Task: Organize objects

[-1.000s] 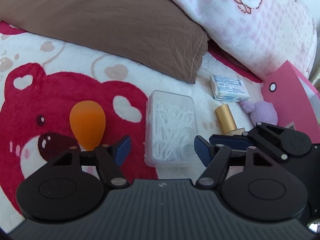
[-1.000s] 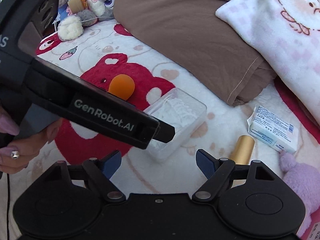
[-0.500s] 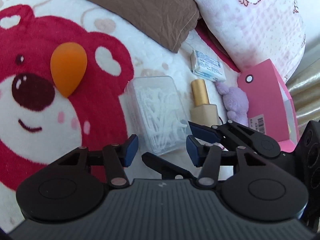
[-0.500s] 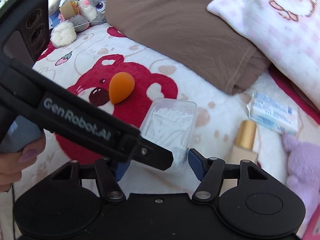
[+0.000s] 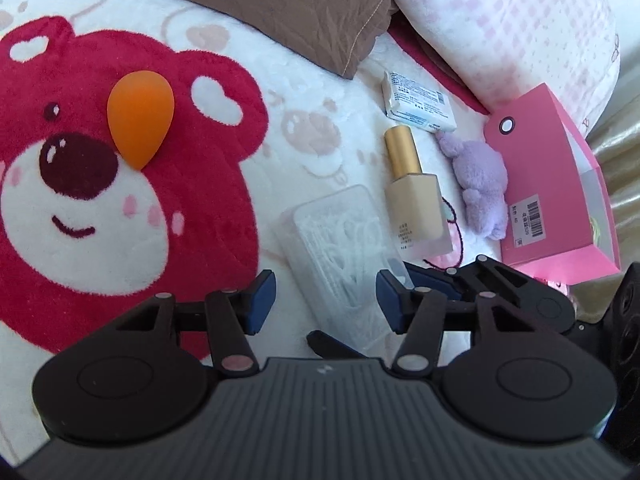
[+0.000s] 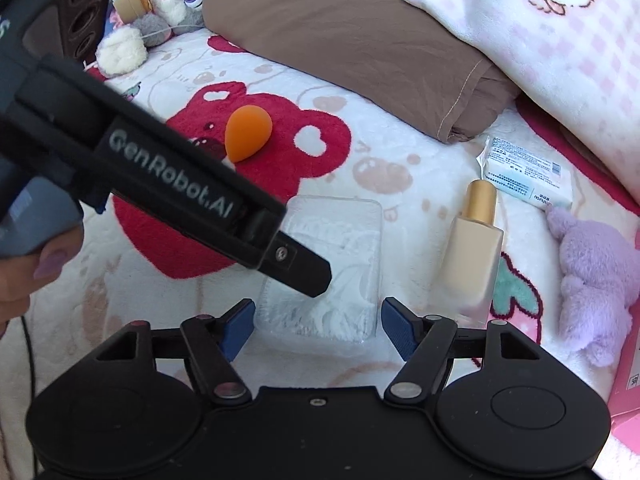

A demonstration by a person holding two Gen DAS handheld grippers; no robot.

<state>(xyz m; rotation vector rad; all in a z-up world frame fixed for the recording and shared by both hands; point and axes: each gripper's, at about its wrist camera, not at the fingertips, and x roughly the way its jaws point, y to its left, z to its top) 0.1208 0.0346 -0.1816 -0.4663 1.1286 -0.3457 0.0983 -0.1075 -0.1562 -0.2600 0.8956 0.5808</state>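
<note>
Both claws have closed in on the clear floss-pick box (image 6: 326, 268); right claw (image 6: 318, 322) and left claw (image 5: 324, 300) released. Only the right view shows "GenRobot.AI" and plush toys (image 6: 160, 8).

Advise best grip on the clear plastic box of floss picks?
Grip the clear box across its short width, on the two long side walls, coming from above. It lies flat on the blanket; its lid is broad, its sides straight. The right gripper, open, already straddles the near end. Keep off the foundation bottle alongside.
</note>
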